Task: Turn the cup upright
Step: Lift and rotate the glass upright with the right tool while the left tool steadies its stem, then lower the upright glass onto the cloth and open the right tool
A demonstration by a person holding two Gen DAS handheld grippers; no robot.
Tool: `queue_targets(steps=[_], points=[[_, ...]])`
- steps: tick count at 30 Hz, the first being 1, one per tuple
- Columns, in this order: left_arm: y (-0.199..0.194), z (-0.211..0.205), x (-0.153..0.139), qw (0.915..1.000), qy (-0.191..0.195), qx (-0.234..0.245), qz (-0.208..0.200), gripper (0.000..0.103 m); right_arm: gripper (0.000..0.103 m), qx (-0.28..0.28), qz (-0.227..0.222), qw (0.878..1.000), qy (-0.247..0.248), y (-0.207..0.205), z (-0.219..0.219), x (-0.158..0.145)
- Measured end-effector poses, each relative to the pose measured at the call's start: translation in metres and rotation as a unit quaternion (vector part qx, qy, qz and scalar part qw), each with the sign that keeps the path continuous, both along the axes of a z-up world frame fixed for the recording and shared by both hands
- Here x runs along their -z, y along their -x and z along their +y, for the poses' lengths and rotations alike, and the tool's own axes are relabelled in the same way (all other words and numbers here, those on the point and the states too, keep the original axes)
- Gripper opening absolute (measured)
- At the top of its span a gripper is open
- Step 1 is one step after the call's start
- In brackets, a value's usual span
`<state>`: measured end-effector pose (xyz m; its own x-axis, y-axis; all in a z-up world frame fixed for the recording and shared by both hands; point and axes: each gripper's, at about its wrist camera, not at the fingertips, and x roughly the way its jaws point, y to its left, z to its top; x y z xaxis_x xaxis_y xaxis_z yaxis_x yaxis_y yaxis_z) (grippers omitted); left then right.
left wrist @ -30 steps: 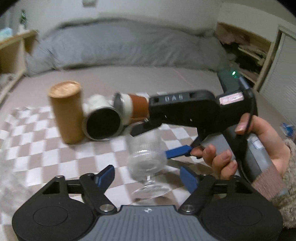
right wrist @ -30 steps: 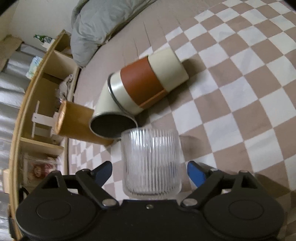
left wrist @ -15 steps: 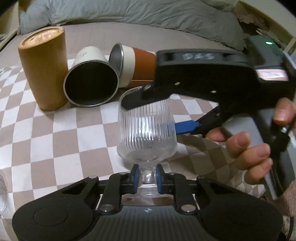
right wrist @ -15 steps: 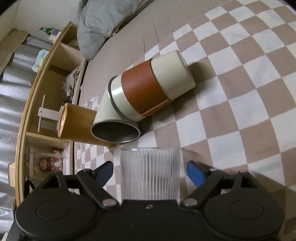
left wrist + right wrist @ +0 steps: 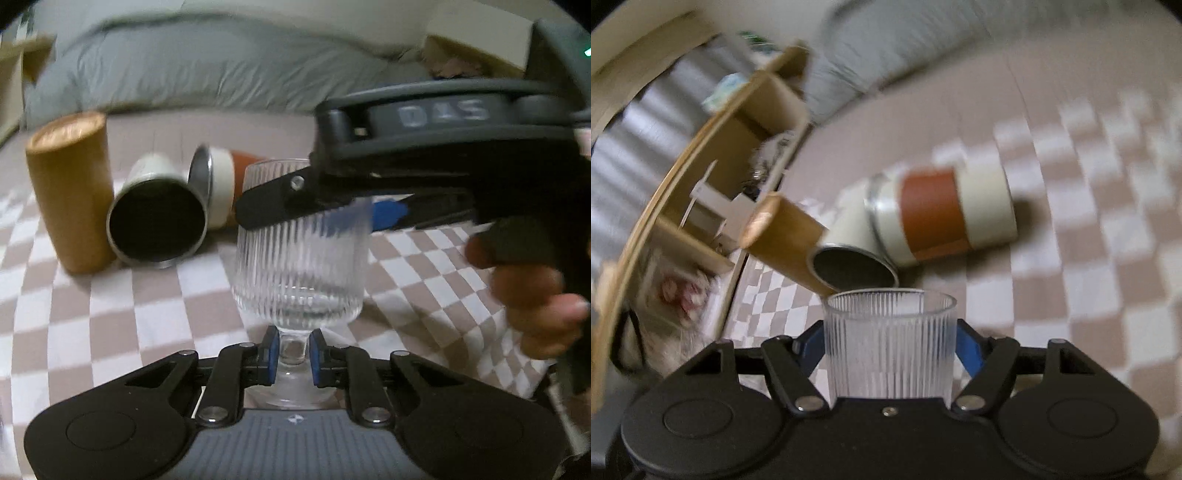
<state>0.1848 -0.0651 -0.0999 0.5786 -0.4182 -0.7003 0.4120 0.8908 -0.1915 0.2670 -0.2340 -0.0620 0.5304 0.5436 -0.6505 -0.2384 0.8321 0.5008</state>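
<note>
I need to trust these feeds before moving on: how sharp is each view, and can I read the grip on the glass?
Left wrist: background and the right gripper are motion-blurred, but the left gripper shows sharp, pads shut on the stem of the glass. Right wrist: heavy blur on the cloth and shelf; its blue pads flank the glass bowl, contact unclear.

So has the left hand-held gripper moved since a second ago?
Yes. The left hand-held gripper closed in on the ribbed glass and now clamps its stem; the wooden cylinder looms nearer.
</note>
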Motion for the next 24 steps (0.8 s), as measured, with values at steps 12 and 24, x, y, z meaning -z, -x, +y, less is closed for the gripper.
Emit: queue_targets(steps=[12, 24], points=[[0.026, -0.005, 0.015, 0.9977, -0.013, 0.028, -0.060, 0.021, 0.073, -0.069, -0.135, 0.981, 0.120, 0.052, 0.011, -0.018], [0.027, -0.006, -0.003, 0.9959, -0.004, 0.011, -0.090, 0.068, 0.073, -0.006, -0.169, 0.972, 0.163, 0.083, -0.026, -0.032]])
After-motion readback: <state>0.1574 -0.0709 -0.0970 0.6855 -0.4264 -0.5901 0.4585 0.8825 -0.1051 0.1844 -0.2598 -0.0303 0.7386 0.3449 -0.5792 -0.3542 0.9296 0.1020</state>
